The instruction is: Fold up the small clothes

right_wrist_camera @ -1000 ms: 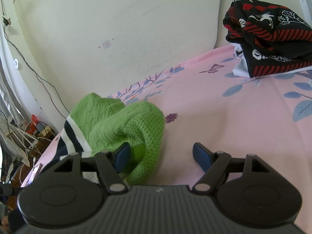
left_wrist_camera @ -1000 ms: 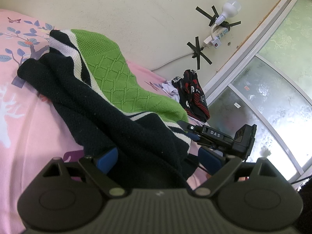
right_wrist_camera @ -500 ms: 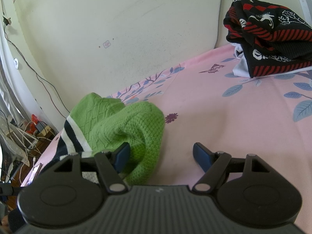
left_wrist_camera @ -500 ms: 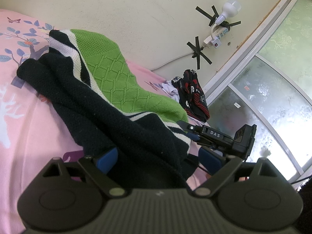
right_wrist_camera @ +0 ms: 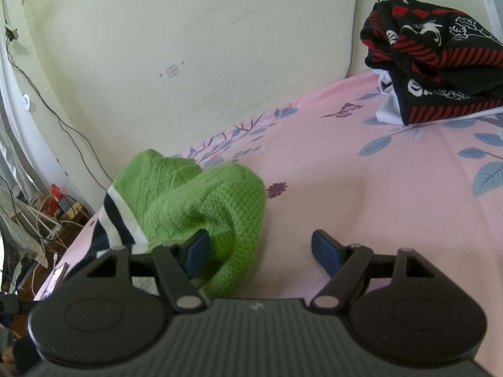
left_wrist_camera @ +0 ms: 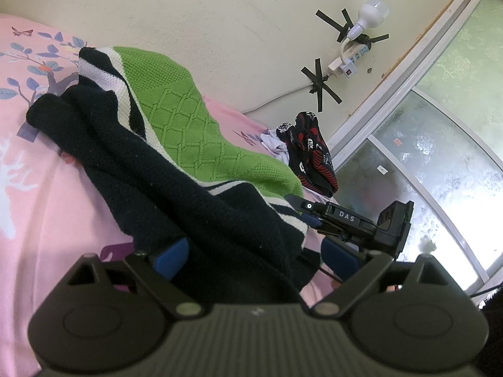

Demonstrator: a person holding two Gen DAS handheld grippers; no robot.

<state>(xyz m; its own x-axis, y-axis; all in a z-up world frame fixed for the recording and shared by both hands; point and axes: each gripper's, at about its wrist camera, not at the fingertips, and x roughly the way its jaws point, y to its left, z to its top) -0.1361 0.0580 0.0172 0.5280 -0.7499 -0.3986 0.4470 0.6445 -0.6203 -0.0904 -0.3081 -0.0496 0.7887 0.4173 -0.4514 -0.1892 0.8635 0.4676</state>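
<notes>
Black-red clothes pile point(right_wrist_camera: 433, 72) sits well beyond sweater point(right_wrist_camera: 201, 207), against wall point(right_wrist_camera: 195, 47).

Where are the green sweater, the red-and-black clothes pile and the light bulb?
green sweater point(left_wrist_camera: 201, 125): left wrist view, diamond-knit panel.
red-and-black clothes pile point(right_wrist_camera: 433, 72): right wrist view, striped folds.
light bulb point(left_wrist_camera: 374, 14): left wrist view, white globe.

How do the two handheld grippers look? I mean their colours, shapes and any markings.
Each is matte black plastic: a ribbed centre body, a round disc housing on each side, and angular linkage arms with silver pivot pins. The fingers are blue pads. In the left wrist view, the right gripper shows from the side, with white letters "DAS" and a small white ring mark. The left gripper looks the same. No sleeves are visible.
</notes>
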